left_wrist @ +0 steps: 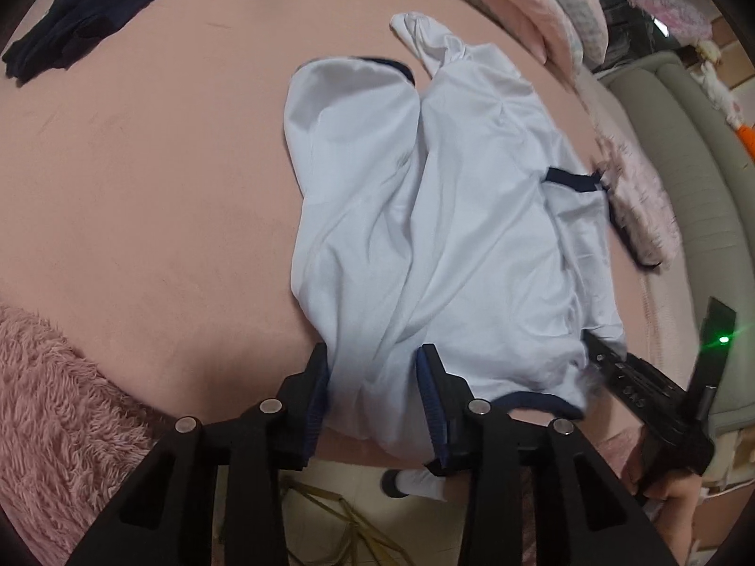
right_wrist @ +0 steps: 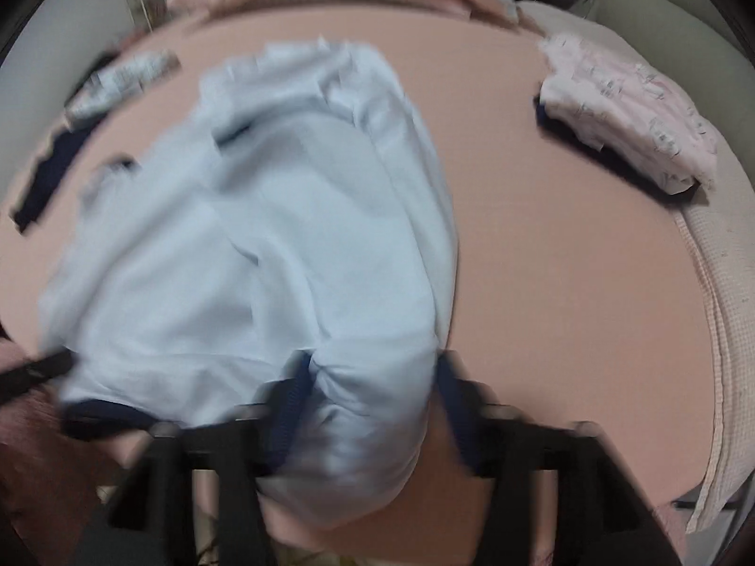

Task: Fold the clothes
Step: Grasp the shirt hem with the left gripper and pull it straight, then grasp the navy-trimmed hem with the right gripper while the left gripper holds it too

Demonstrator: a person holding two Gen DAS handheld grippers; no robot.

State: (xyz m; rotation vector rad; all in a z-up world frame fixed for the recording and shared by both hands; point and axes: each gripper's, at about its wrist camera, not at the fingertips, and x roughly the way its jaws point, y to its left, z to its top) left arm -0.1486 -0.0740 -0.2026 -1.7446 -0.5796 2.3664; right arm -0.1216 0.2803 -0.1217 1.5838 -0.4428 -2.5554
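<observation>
A white garment [left_wrist: 439, 217] with navy trim lies crumpled on the pink bed, its near hem hanging over the bed's edge. My left gripper [left_wrist: 373, 368] is open, its fingers astride the garment's near edge, cloth lying between them. My right gripper [right_wrist: 373, 372] is open too, with a bunch of the same garment [right_wrist: 264, 217] between its fingers; this view is blurred. The right gripper also shows in the left wrist view [left_wrist: 608, 363] at the garment's right corner.
A dark navy garment [left_wrist: 80, 23] lies at the far left of the bed [left_wrist: 141, 165]. A folded pink patterned stack [right_wrist: 627, 108] sits at the right. A fluffy pink blanket [left_wrist: 52, 401] lies near left. Pillows [left_wrist: 552, 4] lie at the back. The floor shows below the bed's edge.
</observation>
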